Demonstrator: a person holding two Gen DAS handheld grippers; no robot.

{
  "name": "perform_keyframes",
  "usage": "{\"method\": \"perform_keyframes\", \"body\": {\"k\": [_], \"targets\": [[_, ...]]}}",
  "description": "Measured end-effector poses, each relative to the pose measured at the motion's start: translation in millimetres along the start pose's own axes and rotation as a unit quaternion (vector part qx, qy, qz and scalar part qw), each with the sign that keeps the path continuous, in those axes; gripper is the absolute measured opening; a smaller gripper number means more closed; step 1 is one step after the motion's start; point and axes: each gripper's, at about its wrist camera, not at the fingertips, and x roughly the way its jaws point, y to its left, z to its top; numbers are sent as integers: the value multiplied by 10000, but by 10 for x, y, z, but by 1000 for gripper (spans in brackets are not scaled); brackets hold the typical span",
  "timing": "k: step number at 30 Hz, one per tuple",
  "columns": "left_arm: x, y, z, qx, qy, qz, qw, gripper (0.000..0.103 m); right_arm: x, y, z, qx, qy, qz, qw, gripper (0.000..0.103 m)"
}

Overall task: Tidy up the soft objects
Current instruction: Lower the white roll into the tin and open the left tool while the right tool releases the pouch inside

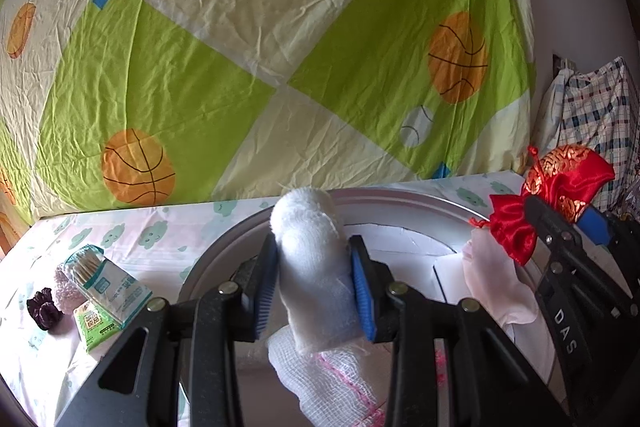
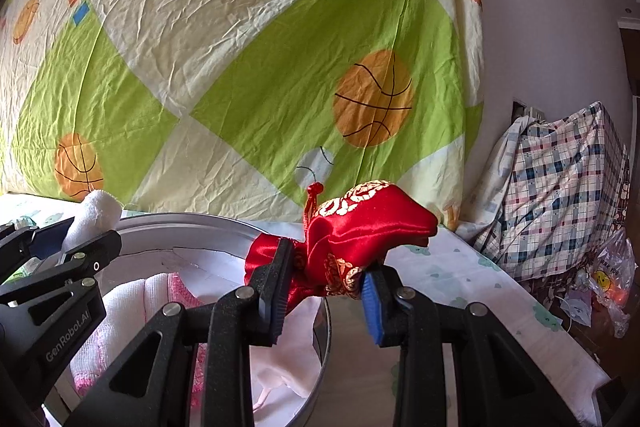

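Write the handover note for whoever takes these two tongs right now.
Left tongs: shut on a rolled white terry towel, held above the round metal basin.
Right tongs: shut on a red satin drawstring pouch with gold trim, also over the basin.
Done: white gauze cloth with pink edging lies inside.
Left: both held items; the fuzzy pink cloth and dark scrunchie remain on the table, beside a cotton swab box.
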Motion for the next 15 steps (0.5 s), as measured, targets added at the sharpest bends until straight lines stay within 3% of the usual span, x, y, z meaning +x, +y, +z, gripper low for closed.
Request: {"method": "perform_keyframes", "body": {"k": [8,15], "targets": [[3,14,-1,39,76,61,9999,34,73,24,-29,-39,199,61,9998,34],[34,40,-10,153,211,383,9989,34,173,71,-29,-182,474,176,9986,34]]}}
